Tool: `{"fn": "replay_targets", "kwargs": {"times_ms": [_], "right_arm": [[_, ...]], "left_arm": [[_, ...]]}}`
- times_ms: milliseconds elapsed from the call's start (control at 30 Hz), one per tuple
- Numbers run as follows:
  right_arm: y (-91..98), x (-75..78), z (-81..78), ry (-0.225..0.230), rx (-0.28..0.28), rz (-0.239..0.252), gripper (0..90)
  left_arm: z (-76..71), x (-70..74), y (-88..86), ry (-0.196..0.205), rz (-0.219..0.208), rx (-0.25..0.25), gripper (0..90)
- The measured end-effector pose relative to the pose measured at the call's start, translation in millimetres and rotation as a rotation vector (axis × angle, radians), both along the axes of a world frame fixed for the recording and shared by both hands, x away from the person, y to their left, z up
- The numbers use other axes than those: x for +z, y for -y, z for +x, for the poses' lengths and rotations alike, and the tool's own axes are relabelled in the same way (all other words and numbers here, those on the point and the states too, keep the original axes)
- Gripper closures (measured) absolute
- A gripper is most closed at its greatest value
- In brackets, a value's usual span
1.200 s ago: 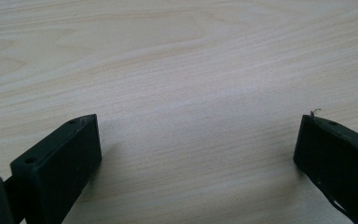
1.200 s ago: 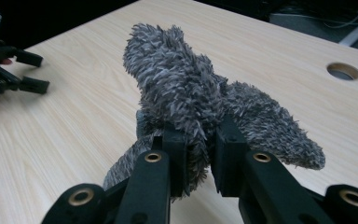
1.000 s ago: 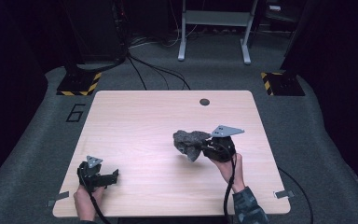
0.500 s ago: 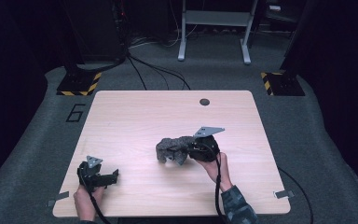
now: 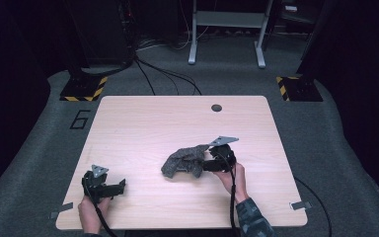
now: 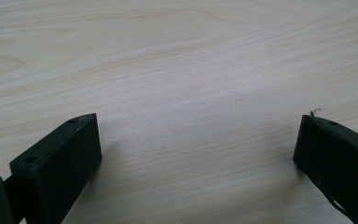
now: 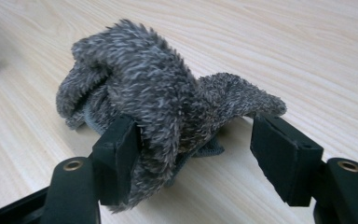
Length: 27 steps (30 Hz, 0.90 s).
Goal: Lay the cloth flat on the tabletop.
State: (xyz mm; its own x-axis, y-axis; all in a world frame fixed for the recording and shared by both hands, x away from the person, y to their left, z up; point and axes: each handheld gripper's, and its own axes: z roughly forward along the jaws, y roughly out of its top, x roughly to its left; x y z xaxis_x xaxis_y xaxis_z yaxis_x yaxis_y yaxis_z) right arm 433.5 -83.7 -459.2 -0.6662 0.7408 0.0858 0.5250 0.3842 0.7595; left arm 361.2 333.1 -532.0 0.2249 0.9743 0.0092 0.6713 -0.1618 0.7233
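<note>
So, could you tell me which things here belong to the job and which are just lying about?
In the job: grey fluffy cloth, right gripper with jaws just opening around it, table.
Lying about: left gripper open and idle, striped floor blocks.

The left gripper (image 5: pixel 120 186) is a black, blocky handheld tool with a small grey three-cornered plate on top and a thin black cable trailing back along the forearm. Seen from its own camera, its two jaws are matt black rectangular blocks with bevelled edges, one bearing a small round hole; a brass-coloured fastener shows at the lower left corner.

The right gripper (image 5: pixel 201 165) is the same black build, with a larger grey three-cornered plate and a black cable. Its jaw arms each carry a brass-coloured ringed screw hole. The right sleeve looks dark and patterned, possibly camouflage; the picture is too coarse to be sure.
</note>
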Motion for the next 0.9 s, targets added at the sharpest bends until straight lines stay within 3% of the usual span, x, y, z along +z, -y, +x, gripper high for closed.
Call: {"fn": "replay_targets", "kwargs": {"times_ms": [167,333,400,533,600,633,733,800,833,867,900], "right_arm": [[5.7,5.3,-10.0,0.036,-0.008,-0.012,32.2],[5.5,13.6,-31.6,0.079,0.014,-0.002,34.4],[2.5,11.9,-35.9,0.072,0.023,-0.014,34.2],[0.3,3.5,-39.4,0.055,0.028,-0.030,34.1],[0.8,-7.8,-42.0,0.025,0.026,-0.039,34.5],[0.8,-7.8,-42.0,0.025,0.026,-0.039,34.5],[-2.5,-18.7,-45.4,0.002,0.029,-0.048,35.5],[-5.2,-21.8,-46.2,-0.001,0.027,-0.055,35.5],[-8.9,-26.6,-46.9,-0.001,0.031,-0.074,35.1],[-8.9,-26.6,-46.9,-0.001,0.031,-0.074,35.1],[-11.4,-30.8,-46.3,-0.011,0.035,-0.078,34.9]], "left_arm": [[0.3,-0.2,0.1,0.002,-0.003,0.000,0.7],[-0.6,0.4,3.3,-0.005,-0.004,0.027,0.7],[-1.2,1.2,6.5,-0.004,-0.005,0.034,2.2],[-2.6,1.5,14.2,0.012,-0.054,0.008,4.0],[-3.8,5.5,27.3,0.038,-0.071,-0.048,6.2],[-3.8,5.5,27.3,0.038,-0.071,-0.048,7.0],[-2.0,14.7,55.0,0.066,-0.068,-0.158,8.7],[-1.0,15.5,60.9,0.075,-0.068,-0.176,10.0],[2.5,18.9,77.3,0.071,-0.045,-0.246,10.2],[2.5,18.9,77.3,0.071,-0.045,-0.246,10.7],[5.5,19.7,90.0,0.071,-0.043,-0.292,11.5]]}}
